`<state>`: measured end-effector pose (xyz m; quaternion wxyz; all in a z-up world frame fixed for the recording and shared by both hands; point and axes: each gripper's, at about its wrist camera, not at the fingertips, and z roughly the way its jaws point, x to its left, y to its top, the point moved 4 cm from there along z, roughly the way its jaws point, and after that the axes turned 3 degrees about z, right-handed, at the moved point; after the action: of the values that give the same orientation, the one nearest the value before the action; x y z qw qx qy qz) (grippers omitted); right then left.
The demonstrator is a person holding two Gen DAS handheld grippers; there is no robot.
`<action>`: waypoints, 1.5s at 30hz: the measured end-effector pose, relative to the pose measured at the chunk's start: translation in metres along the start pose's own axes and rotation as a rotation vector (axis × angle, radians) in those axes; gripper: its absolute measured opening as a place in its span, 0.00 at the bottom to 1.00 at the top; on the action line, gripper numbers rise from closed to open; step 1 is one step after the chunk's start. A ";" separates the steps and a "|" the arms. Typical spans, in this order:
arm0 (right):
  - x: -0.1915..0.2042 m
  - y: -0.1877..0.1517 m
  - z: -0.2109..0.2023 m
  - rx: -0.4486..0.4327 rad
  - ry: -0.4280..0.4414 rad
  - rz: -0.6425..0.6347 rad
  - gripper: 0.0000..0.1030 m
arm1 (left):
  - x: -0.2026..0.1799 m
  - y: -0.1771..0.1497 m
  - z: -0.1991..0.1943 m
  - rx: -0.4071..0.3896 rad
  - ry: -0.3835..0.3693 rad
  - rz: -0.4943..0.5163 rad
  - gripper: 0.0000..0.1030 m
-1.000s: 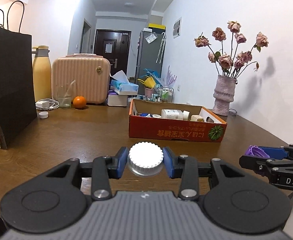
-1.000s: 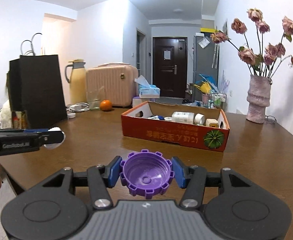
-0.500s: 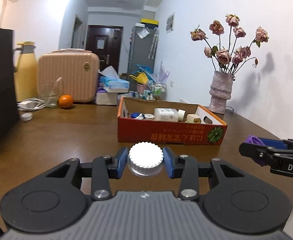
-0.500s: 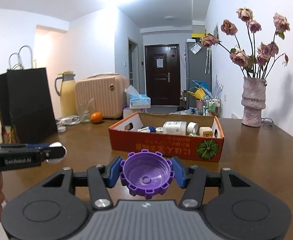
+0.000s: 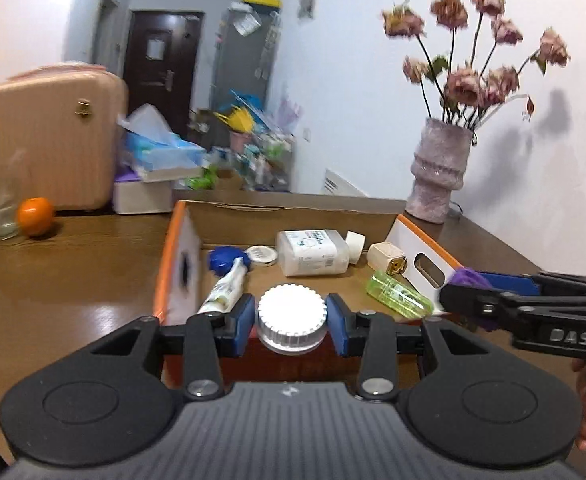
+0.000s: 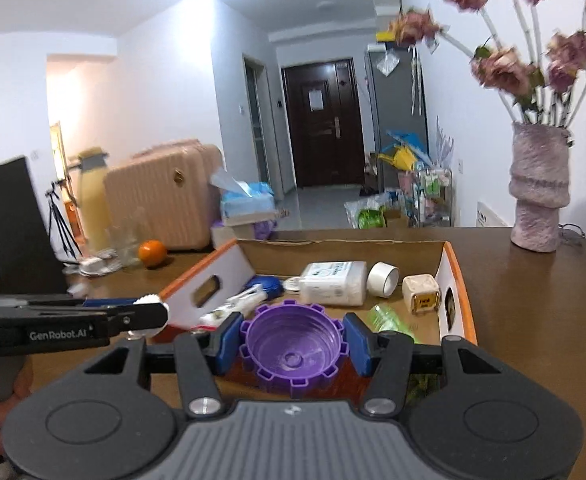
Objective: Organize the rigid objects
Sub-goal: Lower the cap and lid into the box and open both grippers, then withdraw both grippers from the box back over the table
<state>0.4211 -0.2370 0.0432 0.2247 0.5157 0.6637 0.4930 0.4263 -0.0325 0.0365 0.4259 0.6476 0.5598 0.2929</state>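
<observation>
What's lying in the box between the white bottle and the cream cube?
A small white tape roll, touching the white bottle, left of the cream cube; right wrist view shows it best.

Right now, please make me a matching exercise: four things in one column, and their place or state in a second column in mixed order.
Things:
1. white cap
2. purple cap
3. orange
4. green tube

Places:
A. lying inside the cardboard box
B. on the table, beside the suitcase
C. held in the left gripper
D. held in the right gripper

Pairs: 1-C, 2-D, 3-B, 4-A
</observation>
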 end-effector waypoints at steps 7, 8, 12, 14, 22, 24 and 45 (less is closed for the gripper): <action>-0.027 0.019 0.095 0.111 -0.045 0.028 0.52 | 0.012 0.018 0.091 0.110 -0.065 -0.048 0.38; -0.030 0.018 0.106 0.124 -0.053 0.028 0.52 | 0.013 0.019 0.104 0.129 -0.080 -0.051 0.38; -0.030 0.012 0.135 0.168 -0.080 -0.052 0.52 | 0.017 0.019 0.135 0.176 -0.086 -0.080 0.41; -0.031 0.007 0.143 0.184 -0.091 -0.077 0.53 | 0.021 0.019 0.139 0.166 -0.097 -0.104 0.48; -0.035 0.009 0.138 0.138 -0.052 -0.051 0.68 | 0.014 0.021 0.128 0.135 -0.090 -0.073 0.73; -0.036 0.012 0.132 0.127 -0.062 -0.052 0.69 | 0.014 0.023 0.123 0.134 -0.093 -0.089 0.74; -0.042 0.013 0.018 0.030 -0.278 -0.146 0.82 | 0.007 0.013 -0.002 -0.103 0.213 0.094 1.00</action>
<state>0.4571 -0.2677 0.0386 0.3418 0.5328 0.6692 0.3893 0.4323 -0.0250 0.0482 0.3827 0.6155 0.5551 0.4081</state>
